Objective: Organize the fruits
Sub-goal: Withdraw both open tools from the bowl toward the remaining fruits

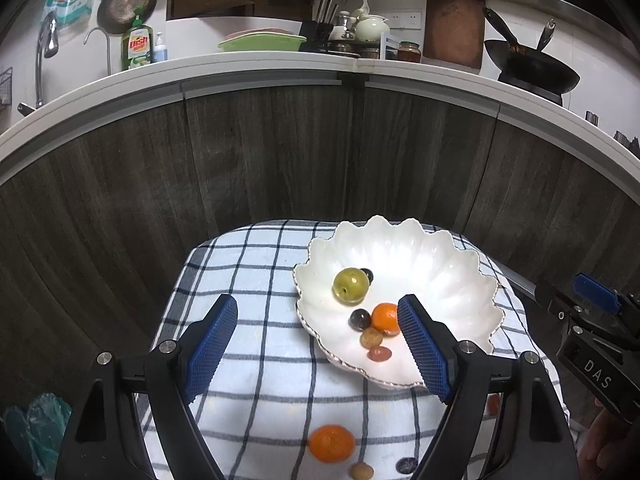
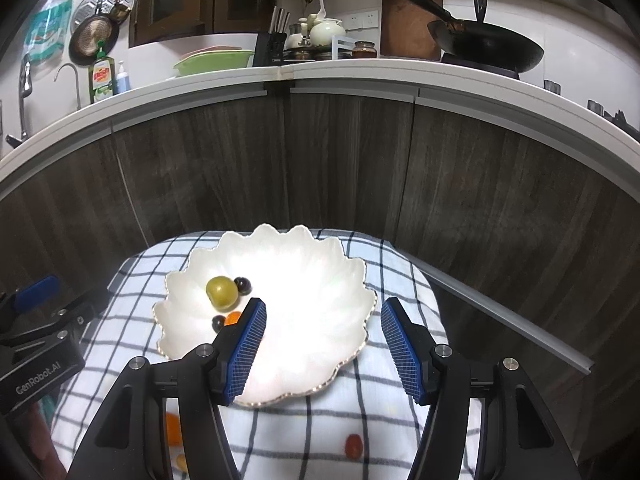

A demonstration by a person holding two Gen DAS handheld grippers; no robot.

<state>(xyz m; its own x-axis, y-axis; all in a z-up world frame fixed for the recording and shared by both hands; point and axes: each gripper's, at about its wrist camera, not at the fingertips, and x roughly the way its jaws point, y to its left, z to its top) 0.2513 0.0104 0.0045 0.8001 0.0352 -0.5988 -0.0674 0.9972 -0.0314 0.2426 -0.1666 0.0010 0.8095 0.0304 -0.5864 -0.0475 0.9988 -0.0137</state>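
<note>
- Left wrist view: the left gripper [image 1: 318, 328] has its two blue jaws spread wide apart, and nothing is held between them.
- The white bowl [image 1: 440, 264] with the wavy rim sits ahead of the jaws, mostly on the right-jaw side, on a blue-and-white checked cloth [image 1: 248, 264].
- Inside the bowl, a green round fruit [image 1: 351, 284] lies past the jaw tips, with a dark grape [image 1: 367, 274] touching it from behind.
- A small orange [image 1: 385, 317] sits in the bowl just beside the tip of the right jaw — the jaw hides its edge.
- Right next to that orange are a dark purple grape [image 1: 360, 319], a yellowish grape [image 1: 370, 337] and a reddish grape [image 1: 379, 354], all in the bowl.
- Back between the jaws, close to the camera, a second orange [image 1: 332, 443] lies on the cloth.
- Near it on the cloth are a pale grape [image 1: 362, 471] and a dark grape at the bottom [image 1: 407, 465].
- The right gripper [image 1: 592, 320] shows at the far right edge.
- Right wrist view: the right gripper [image 2: 323, 328] also has its jaws released and wide apart, gripping nothing.
- The bowl [image 2: 312, 264] lies between and ahead of the jaws, more to the left-jaw side.
- The green fruit [image 2: 221, 291] and a dark grape [image 2: 242, 285] sit in it, past the left jaw tip.
- Another dark grape [image 2: 218, 322] and a bit of orange [image 2: 233, 318] peek out beside the left jaw.
- A red grape [image 2: 353, 445] lies on the cloth [image 2: 384, 264] between the jaws, close to the camera.
- An orange piece [image 2: 173, 428] shows on the cloth beside the left jaw arm — blurry.
- The left gripper [image 2: 60, 312] shows at the left edge.
</note>
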